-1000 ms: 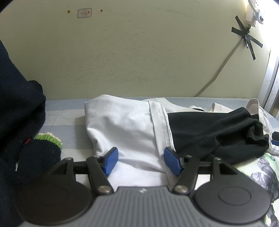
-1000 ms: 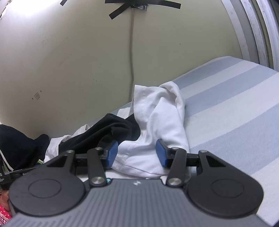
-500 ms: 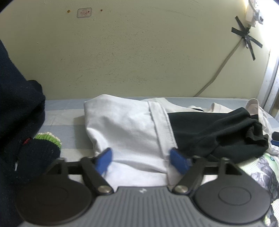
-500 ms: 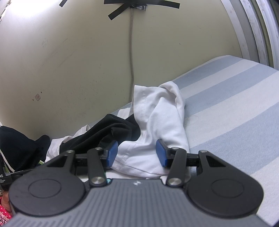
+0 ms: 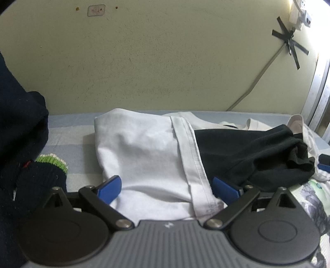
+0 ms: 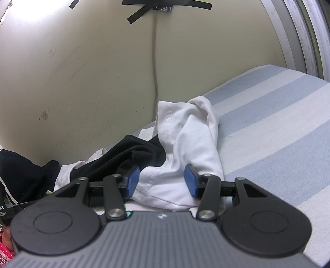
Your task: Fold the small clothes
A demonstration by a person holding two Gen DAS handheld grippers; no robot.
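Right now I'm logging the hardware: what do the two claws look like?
They look alike. The left claw and the right claw each have blue pads on black linkage arms with silver pivot pins, two black round discs and a grey ribbed body bearing a small white mark. No cables or sleeves show.

Small rectangular wall sticker (image 5: 96,10) at upper left of the left wrist view, print too blurred to read, dark package (image 6: 4,209) at lower left edge of the right wrist view, white letters "AS" legible, smaller lines beneath unreadable
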